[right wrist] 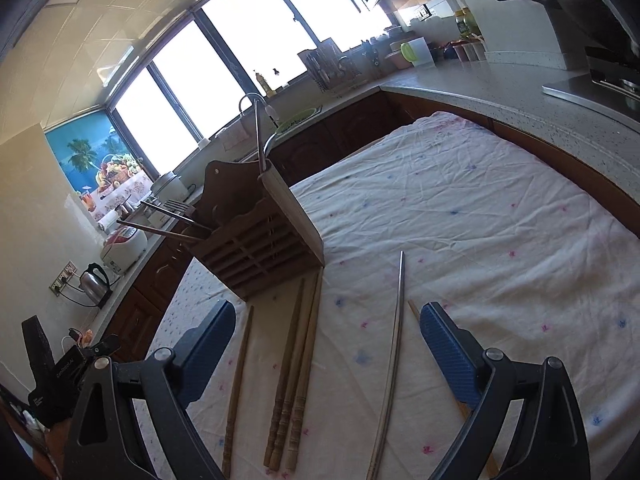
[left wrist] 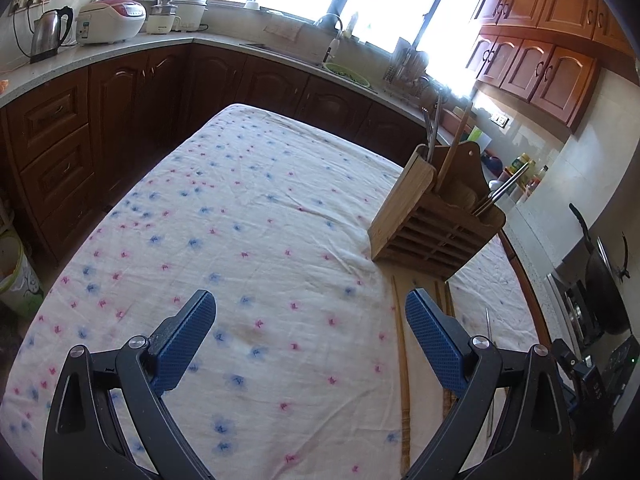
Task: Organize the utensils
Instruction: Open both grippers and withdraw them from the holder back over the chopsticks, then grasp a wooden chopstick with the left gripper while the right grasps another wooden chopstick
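Observation:
A wooden utensil holder [left wrist: 434, 220] stands on the flowered tablecloth [left wrist: 248, 216] and holds a fork, chopsticks and a metal handle; it also shows in the right wrist view [right wrist: 260, 236]. Several wooden chopsticks [right wrist: 296, 368] and one metal chopstick [right wrist: 394, 356] lie on the cloth in front of it, between my right gripper's [right wrist: 326, 320] open fingers. One more wooden chopstick [right wrist: 414, 309] is partly hidden behind the right finger [right wrist: 448, 344]. My left gripper [left wrist: 310, 312] is open and empty above the cloth, with a wooden chopstick [left wrist: 402, 360] just left of its right finger.
Kitchen counters wrap around the table, with a kettle [left wrist: 48, 34] and rice cooker [left wrist: 110, 20] at the back left, a sink with faucet [left wrist: 334, 36] under the windows, and a wok [left wrist: 604, 280] on the stove at right.

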The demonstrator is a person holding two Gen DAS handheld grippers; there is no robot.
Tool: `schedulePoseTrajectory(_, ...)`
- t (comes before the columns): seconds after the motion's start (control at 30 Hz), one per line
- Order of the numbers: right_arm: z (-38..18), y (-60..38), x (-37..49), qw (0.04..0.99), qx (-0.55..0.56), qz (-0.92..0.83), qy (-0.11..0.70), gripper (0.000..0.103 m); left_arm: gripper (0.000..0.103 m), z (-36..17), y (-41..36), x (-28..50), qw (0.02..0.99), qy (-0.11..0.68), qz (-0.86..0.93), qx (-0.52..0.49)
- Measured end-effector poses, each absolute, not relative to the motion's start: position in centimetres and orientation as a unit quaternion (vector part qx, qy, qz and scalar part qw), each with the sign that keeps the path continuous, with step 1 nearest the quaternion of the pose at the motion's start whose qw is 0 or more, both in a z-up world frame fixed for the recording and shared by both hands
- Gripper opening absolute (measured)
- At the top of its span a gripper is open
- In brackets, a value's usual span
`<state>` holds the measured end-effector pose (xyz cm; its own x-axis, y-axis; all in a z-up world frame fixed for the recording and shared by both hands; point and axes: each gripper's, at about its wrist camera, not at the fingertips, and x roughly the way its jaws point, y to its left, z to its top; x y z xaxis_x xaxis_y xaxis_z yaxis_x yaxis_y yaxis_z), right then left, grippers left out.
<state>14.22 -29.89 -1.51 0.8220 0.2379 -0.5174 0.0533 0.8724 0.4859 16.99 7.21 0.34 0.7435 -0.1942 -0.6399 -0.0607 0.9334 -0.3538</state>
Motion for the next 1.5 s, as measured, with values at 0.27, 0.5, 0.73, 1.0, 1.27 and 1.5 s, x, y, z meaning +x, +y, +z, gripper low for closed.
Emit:
schedulePoseTrajectory(0.27, -3.0, -30.0, 13.1, 0.916, 0.246, 0.037, 0.314, 0.095, 0.098, -1.2, 5.9, 17.0, 0.909, 0.384, -0.046, -0.159)
schedulePoseTrajectory(0.5, -3.3, -30.1, 13.5, 0.915, 0.24, 0.034, 0.322, 0.095, 0.098, -2.2, 5.6, 17.7, 0.902, 0.402, -0.048, -0.15)
schedulePoseTrajectory(0.73, -3.9, -29.4, 14.5, 0.913, 0.228, 0.041, 0.336, 0.095, 0.098, -3.0, 4.0, 18.9, 0.894, 0.42, -0.065, -0.139)
schedulePoseTrajectory(1.0, -3.8, -27.5, 17.6, 0.912, 0.181, 0.056, 0.365, 0.069, 0.091, -3.4, 0.2, 21.6, 0.892, 0.43, -0.092, -0.101)
schedulePoseTrajectory(1.27, -5.7, -24.6, 23.9, 0.89, 0.152, 0.078, 0.424, 0.027, 0.07, -4.6, -3.1, 26.3, 0.882, 0.452, -0.113, -0.071)
schedulePoseTrajectory(1.5, -7.4, -23.3, 27.6, 0.881, 0.114, 0.071, 0.454, 0.021, 0.061, -6.2, -5.2, 28.8, 0.87, 0.474, -0.13, -0.044)
